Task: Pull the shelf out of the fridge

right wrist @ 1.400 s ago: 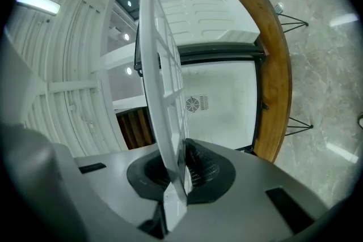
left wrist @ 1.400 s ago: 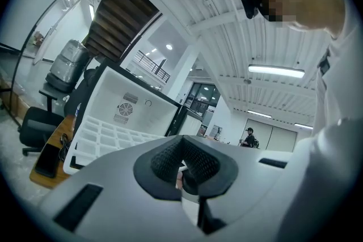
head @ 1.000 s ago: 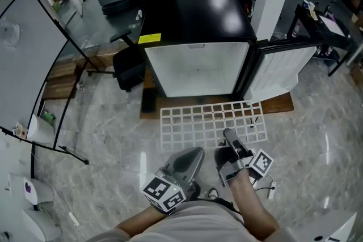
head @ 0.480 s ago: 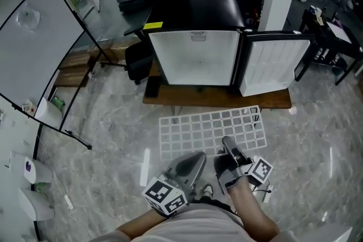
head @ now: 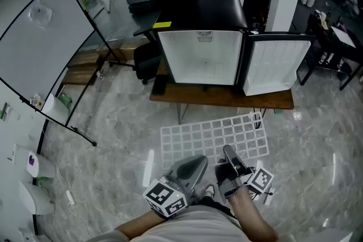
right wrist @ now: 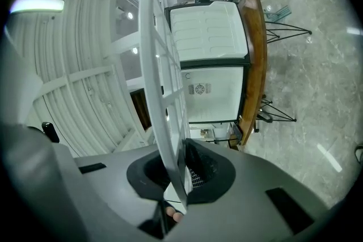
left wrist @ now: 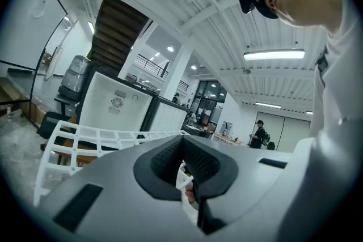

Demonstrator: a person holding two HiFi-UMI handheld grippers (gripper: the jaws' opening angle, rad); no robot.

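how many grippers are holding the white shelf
2. The left gripper clamps the shelf's near edge, left of the middle; the right gripper clamps the same edge just beside it, to the right.

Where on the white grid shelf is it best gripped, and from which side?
The near edge bar, coming in level from the side away from the fridge. The shelf is a thin, flat grid, so jaws can pinch its rim across the thickness. The left tool and right tool clamp there, spaced apart, which probably limits twisting.
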